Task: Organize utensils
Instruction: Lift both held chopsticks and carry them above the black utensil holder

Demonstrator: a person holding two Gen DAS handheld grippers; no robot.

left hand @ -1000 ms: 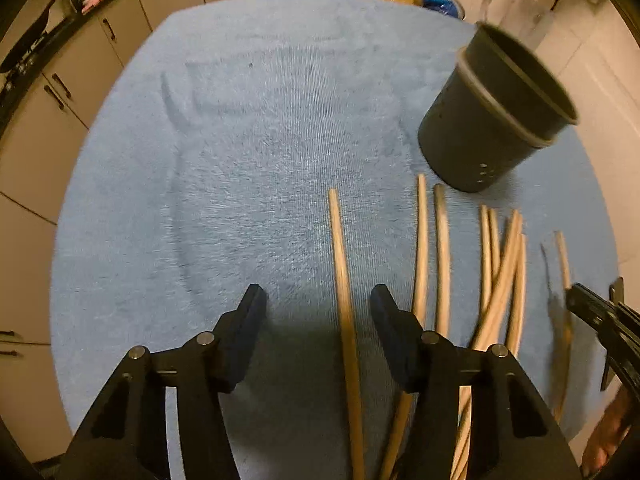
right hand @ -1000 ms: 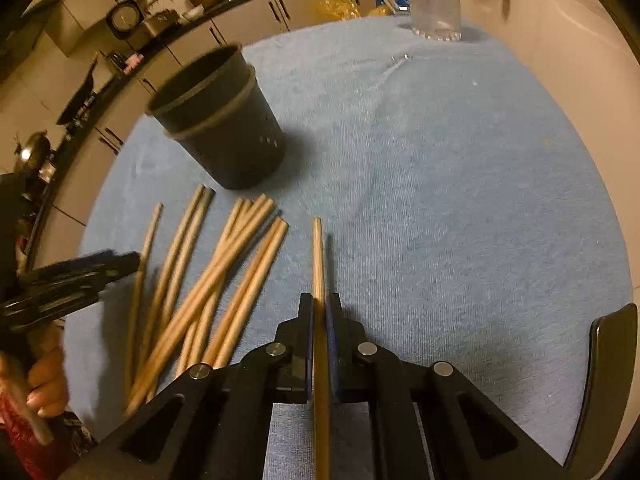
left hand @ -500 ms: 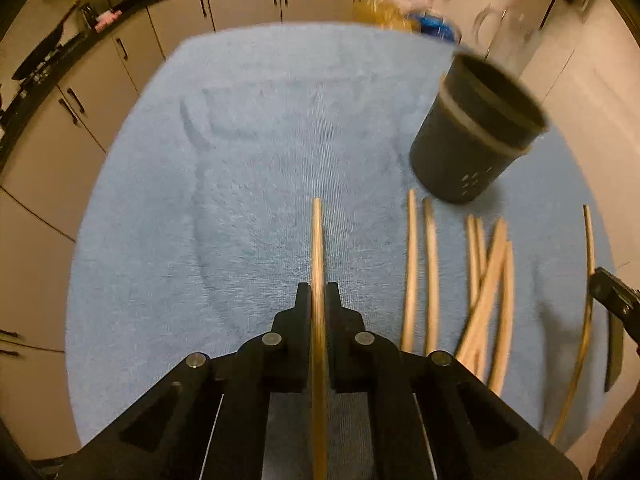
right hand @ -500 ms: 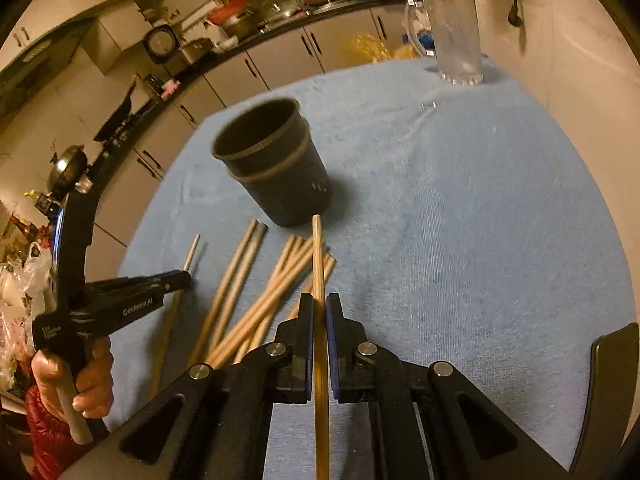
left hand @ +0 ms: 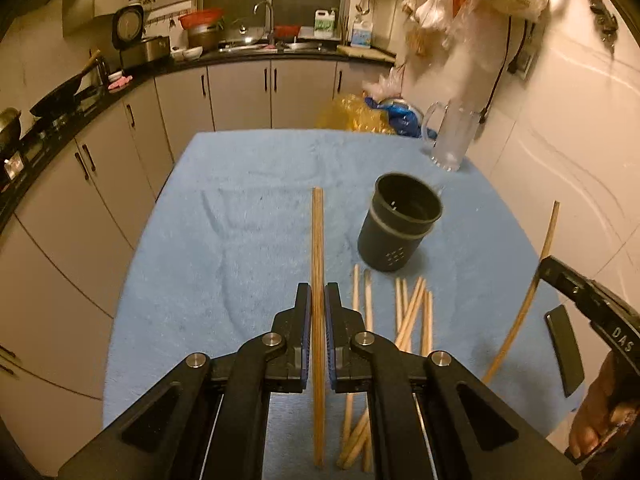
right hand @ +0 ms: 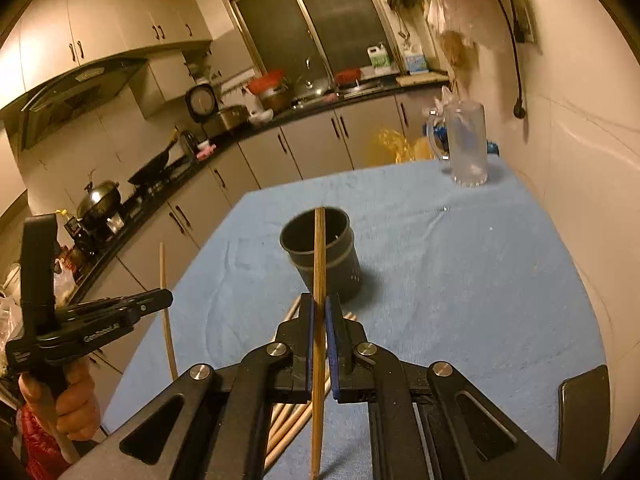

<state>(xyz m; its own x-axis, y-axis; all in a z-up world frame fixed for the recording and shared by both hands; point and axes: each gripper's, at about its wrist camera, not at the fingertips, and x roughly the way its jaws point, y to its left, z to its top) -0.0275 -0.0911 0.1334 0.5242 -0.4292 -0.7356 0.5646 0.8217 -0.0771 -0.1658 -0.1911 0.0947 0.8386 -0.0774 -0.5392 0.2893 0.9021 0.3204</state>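
My left gripper (left hand: 317,306) is up above the bench (left hand: 208,264), pinching one chopstick (left hand: 317,264) that points straight ahead; my right gripper (right hand: 319,316) is up too, pinching another chopstick (right hand: 319,264), and its tip sits in front of the black cup (right hand: 320,252); I see my left hand (right hand: 68,404) wrapped round its handle at the side; the cup stands upright on the blue cloth; the other chopsticks (left hand: 412,312) lie in a loose pile on the cloth, just in front of the cup.

Eight chopsticks (left hand: 317,260) — one black cup (left hand: 394,240), one glass mug (left hand: 452,140)
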